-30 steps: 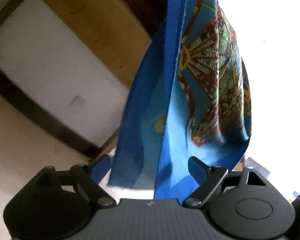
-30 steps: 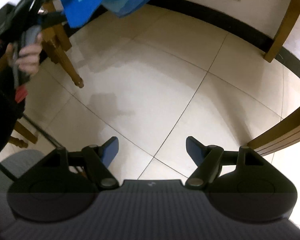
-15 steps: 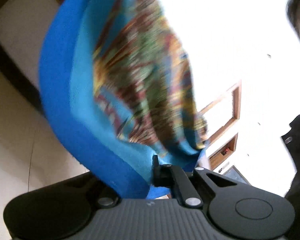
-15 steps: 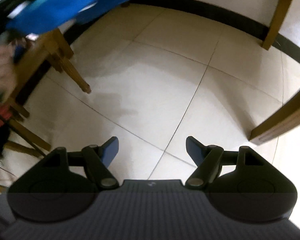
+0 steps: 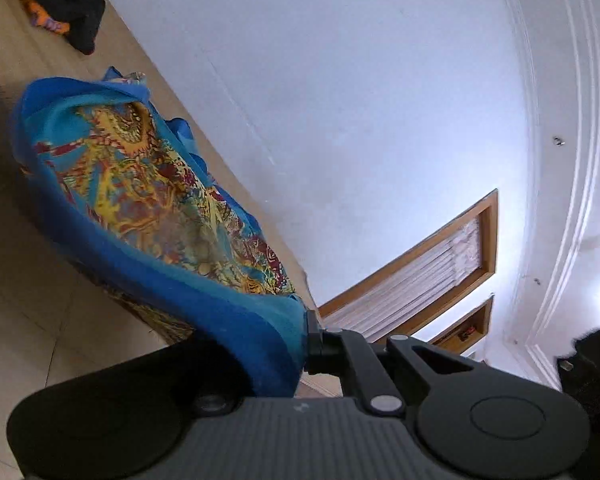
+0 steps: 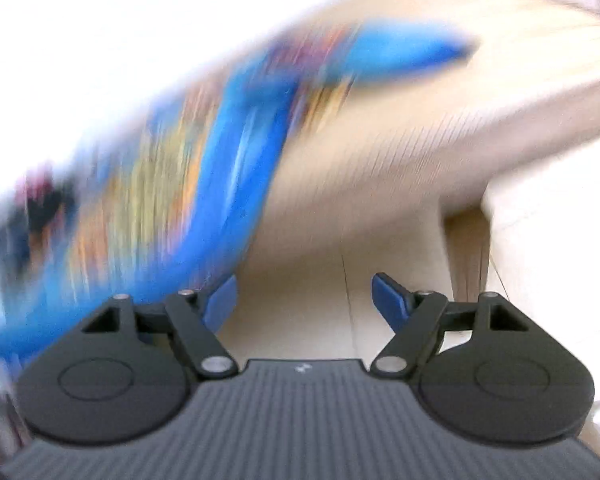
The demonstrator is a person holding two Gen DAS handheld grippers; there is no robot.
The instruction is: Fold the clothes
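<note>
The left tool [image 5: 306, 340] is pinching the blue hem of a patterned scarf [image 5: 148, 200], which trails away ahead and to its left onto a wooden desk [image 5: 4, 40]. The right tool [image 6: 304, 300] is spread wide with nothing between its pads; the scarf [image 6: 204, 152], blurred, passes just beside its left finger [image 6: 220, 300]. No writing or brand can be read.
</note>
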